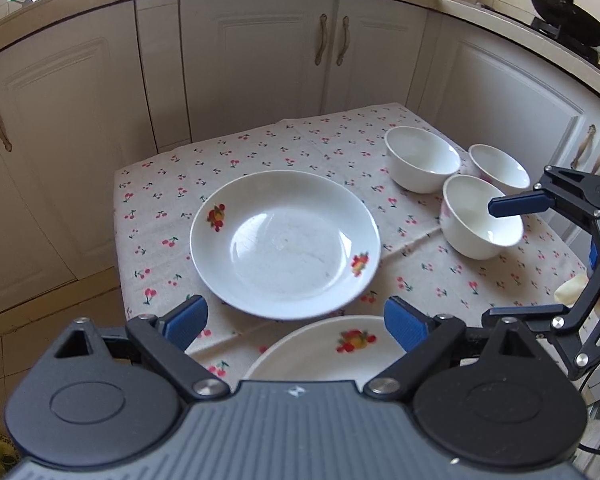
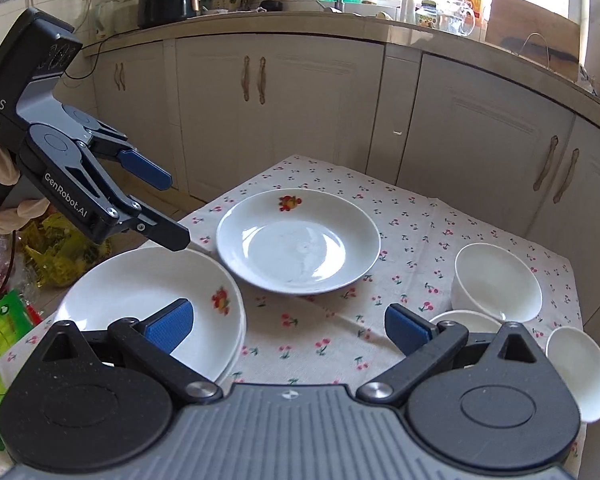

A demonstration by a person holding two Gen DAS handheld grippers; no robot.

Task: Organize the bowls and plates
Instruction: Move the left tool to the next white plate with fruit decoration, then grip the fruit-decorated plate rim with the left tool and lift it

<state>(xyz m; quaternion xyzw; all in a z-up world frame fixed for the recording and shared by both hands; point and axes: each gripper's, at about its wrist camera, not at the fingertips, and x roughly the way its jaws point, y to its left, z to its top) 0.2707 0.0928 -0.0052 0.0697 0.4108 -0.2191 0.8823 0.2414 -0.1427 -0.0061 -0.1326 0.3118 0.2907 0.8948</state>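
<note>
Looking from near to far, the scene read as below.

Left gripper (image 1: 296, 322): its jaws were wide open and held nothing; it hovered just above the near plate.
Right gripper (image 2: 288, 328): its jaws were also wide open and empty; it hung over the cloth between the plates and the bowls.
Near plate (image 2: 140, 292): white, shallow, with a small fruit print on the rim; it lay at the near left corner of the desk (image 1: 152, 184), close to the edge.
Risk at near plate: I judged that a push on the rim, in place of a clean grip, could slide it off the corner, because the glazed rim looked smooth.
Far plate (image 1: 284, 244): same white kind with two fruit prints; it lay flat at the middle of the desk, apart from the near plate.
Risk at stacking: one plate set down hard or off centre on the other could chip or rock.
Bowls (image 1: 422, 158): three plain white, deep, upright, in a tight group at the right side; some seemed to touch.
Risk at bowls: an open jaw going into the group could knock a neighbour toward the right edge.
Cloth (image 1: 320, 136): cherry print, wrinkled; it could drag with a sliding dish.
</note>
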